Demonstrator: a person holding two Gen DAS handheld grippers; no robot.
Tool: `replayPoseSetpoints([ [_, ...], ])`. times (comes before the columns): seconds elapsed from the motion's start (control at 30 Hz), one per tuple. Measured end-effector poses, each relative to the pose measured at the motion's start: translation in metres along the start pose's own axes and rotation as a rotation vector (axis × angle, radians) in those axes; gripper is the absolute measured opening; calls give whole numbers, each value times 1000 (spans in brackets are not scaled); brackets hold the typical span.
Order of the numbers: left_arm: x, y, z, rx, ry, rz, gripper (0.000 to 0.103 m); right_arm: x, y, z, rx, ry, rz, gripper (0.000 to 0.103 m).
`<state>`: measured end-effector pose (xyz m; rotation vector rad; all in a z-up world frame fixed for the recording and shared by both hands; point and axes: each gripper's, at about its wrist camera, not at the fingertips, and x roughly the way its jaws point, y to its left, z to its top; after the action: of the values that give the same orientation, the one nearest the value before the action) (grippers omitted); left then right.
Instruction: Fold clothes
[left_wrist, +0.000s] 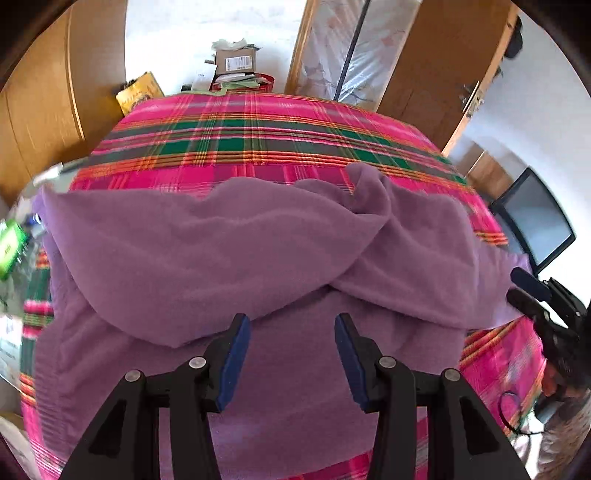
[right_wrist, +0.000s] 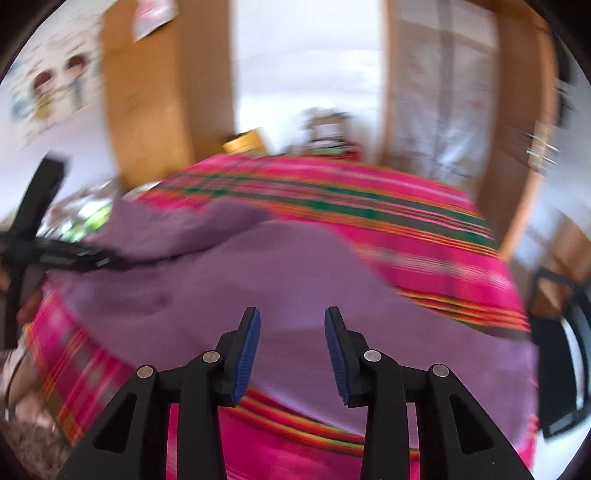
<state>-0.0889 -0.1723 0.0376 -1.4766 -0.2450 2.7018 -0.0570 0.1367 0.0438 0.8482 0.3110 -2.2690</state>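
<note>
- The right wrist view is smeared with blur; the clutter behind the table (left_wrist: 258, 122) cannot be made out there.
- Left gripper (left_wrist: 291, 354) tilts down over the garment (left_wrist: 207, 254), jaws released, nothing between them.
- Right gripper (right_wrist: 291, 350) also hangs above the garment, jaws released and empty.
- The garment is purple fleece, soft and rumpled, folded over itself on the pink plaid cloth (left_wrist: 369, 122) covering the table.

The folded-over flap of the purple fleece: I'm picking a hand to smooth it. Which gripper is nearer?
Left. The left gripper hangs open right before the flap; the right gripper, open, sits off the purple fleece's right side.
</note>
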Motion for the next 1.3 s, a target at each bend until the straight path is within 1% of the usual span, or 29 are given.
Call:
replayPoseSetpoints([
  [0.03,1,-1,1,18,-3,18,48,5,11,1,-39,9,38,38],
  [0.1,3,-4,4,53,-9,53,48,14,25,2,-102,22,75,38],
  [0.23,8,-2,10,70,-5,83,48,31,42,2,-157,69,92,38],
  [0.3,11,-2,10,88,0,97,48,36,47,2,-179,81,78,38],
  [0.4,19,-3,8,122,20,104,48,43,53,0,-202,101,82,38],
  [0.47,24,-6,7,150,31,119,48,49,54,1,-217,117,65,38],
  [0.53,22,-10,6,183,21,112,48,52,55,0,-228,126,56,38],
  [0.6,22,-11,7,194,21,106,48,54,56,0,-236,137,52,38],
  [0.63,24,-10,9,195,23,115,48,55,55,1,-240,139,44,35],
  [0.7,28,-8,14,195,27,129,48,55,53,4,-246,134,18,35],
  [0.77,32,-7,17,195,32,126,48,54,50,6,-235,133,4,25],
  [0.8,34,-6,19,192,35,123,47,54,49,7,-231,134,11,20],
  [0.83,35,-4,21,185,38,116,43,53,50,8,-231,130,16,14],
  [0.87,35,-2,22,181,37,112,41,52,50,10,-229,124,18,11],
  [0.9,35,-1,23,176,36,108,35,51,49,12,-227,116,18,9],
  [0.93,34,1,25,170,34,100,29,49,49,14,-225,109,18,8],
  [1.03,33,5,30,149,34,57,18,46,43,20,-206,91,10,7],
  [1.1,32,7,32,143,25,53,14,42,38,25,-191,72,2,7],
  [1.3,23,13,48,126,-20,58,10,38,23,43,-163,25,-56,7],
])
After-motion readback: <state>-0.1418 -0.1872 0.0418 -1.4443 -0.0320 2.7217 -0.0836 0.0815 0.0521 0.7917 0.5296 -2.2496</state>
